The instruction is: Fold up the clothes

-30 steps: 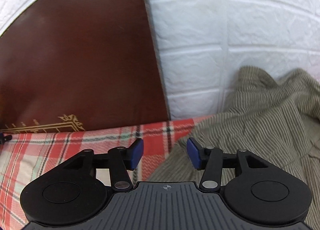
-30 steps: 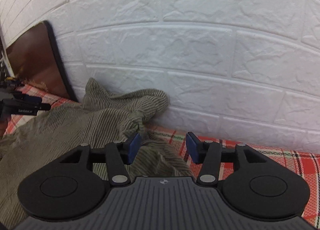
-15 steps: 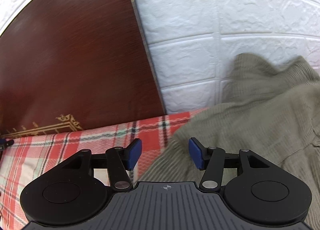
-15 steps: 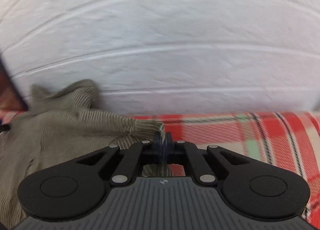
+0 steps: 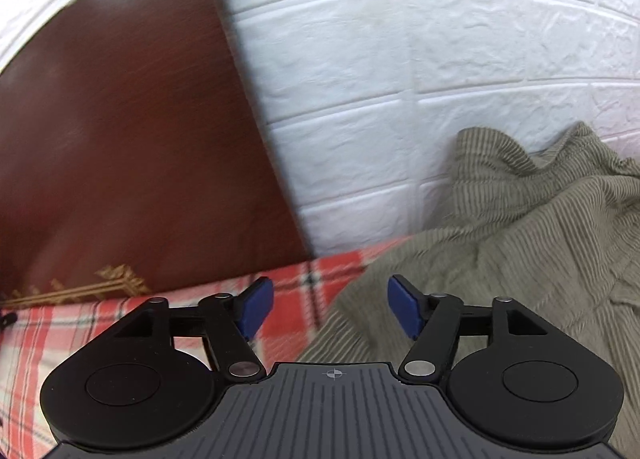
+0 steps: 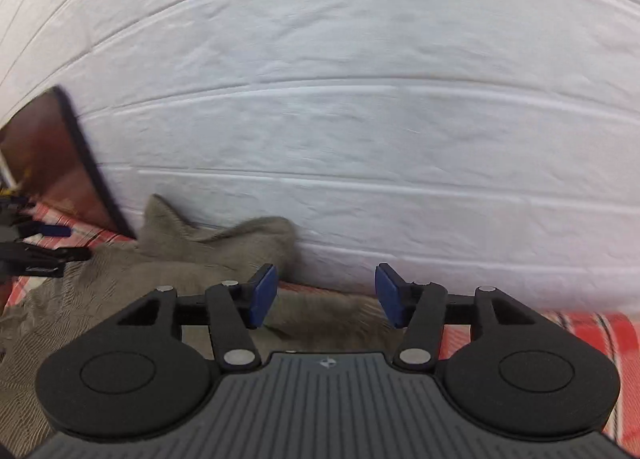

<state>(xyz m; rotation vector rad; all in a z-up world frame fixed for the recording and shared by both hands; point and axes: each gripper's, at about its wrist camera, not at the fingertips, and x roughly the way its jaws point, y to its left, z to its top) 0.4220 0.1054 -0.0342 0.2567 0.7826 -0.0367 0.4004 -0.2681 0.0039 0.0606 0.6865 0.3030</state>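
Observation:
An olive ribbed garment [image 5: 520, 243] lies crumpled on the red plaid bedcover [image 5: 292, 291], bunched against the white wall. My left gripper [image 5: 330, 309] is open over the garment's left edge, nothing between its blue pads. In the right wrist view the same garment [image 6: 168, 259] spreads to the left and runs under my right gripper [image 6: 326, 297], which is open with cloth lying just below its pads. The left gripper's fingers [image 6: 40, 255] show at the far left edge of that view, above the cloth.
A dark brown headboard [image 5: 120, 131] with gold trim stands at the left against the white brick-pattern wall [image 6: 360, 119]. Bare plaid bedcover [image 6: 580, 327] extends to the right of the garment.
My right gripper was shut on the garment's edge half a second ago and is now open, having swung left. The left gripper stayed open and shifted slightly.

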